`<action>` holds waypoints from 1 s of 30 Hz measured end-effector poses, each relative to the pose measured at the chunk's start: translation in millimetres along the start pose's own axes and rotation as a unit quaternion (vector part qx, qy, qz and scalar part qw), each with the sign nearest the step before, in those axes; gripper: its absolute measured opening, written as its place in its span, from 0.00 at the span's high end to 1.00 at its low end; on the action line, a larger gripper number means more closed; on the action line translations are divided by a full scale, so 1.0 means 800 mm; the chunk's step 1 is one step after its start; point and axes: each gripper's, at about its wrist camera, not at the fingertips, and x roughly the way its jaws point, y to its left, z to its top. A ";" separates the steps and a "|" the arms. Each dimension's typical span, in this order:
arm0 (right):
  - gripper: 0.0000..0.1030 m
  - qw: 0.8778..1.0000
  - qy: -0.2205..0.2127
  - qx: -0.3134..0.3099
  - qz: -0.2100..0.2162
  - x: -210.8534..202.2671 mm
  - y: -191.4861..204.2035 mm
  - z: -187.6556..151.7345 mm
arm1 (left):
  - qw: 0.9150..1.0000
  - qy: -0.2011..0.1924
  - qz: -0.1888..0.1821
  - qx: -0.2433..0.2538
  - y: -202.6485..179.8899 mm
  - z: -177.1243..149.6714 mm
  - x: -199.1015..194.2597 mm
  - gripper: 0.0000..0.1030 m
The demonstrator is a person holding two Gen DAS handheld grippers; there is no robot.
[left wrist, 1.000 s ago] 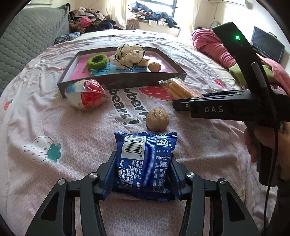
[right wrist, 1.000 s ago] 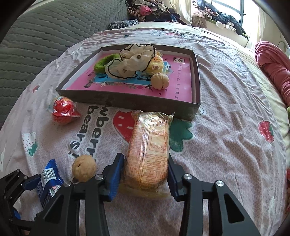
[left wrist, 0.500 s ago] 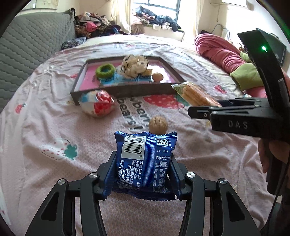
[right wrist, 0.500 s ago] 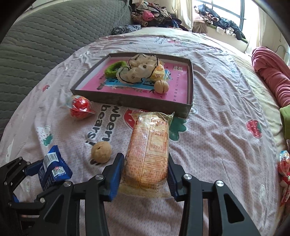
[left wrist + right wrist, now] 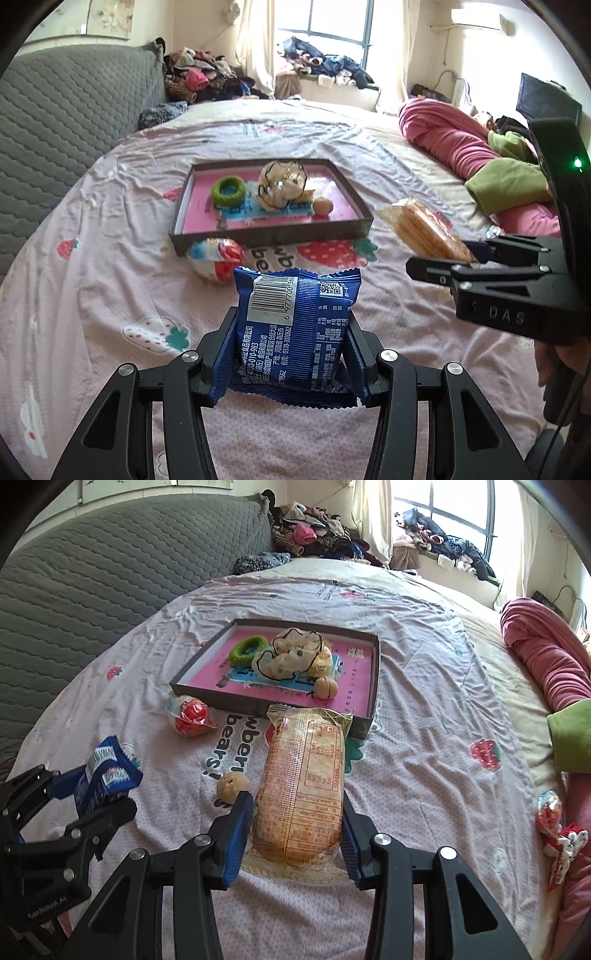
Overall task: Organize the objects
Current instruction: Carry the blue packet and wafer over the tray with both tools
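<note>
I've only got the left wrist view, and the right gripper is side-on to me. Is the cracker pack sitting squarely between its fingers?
Observer: Yes. The right gripper has a finger pressed on each long side of the cracker pack, on its near half.
Operator: My packet blocks the sheet ahead. Anything behind it?
Observer: A brown ball lies on the sheet, close beside one of the right gripper's fingers. I can't tell whether they touch.
Operator: Any strays outside the tray?
Observer: Red-and-white wrapped snacks lie at the far right, against the pink bedding.
</note>
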 end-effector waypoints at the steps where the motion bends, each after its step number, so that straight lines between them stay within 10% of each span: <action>1: 0.57 1.000 -0.002 -0.001 -0.001 -0.005 0.001 0.000 | 1.000 -0.003 0.000 0.001 -0.001 0.003 -0.005 0.49; 30: 0.57 0.996 -0.091 -0.020 -0.003 -0.106 0.029 0.067 | 0.996 -0.077 0.033 0.011 0.005 0.115 -0.064 0.49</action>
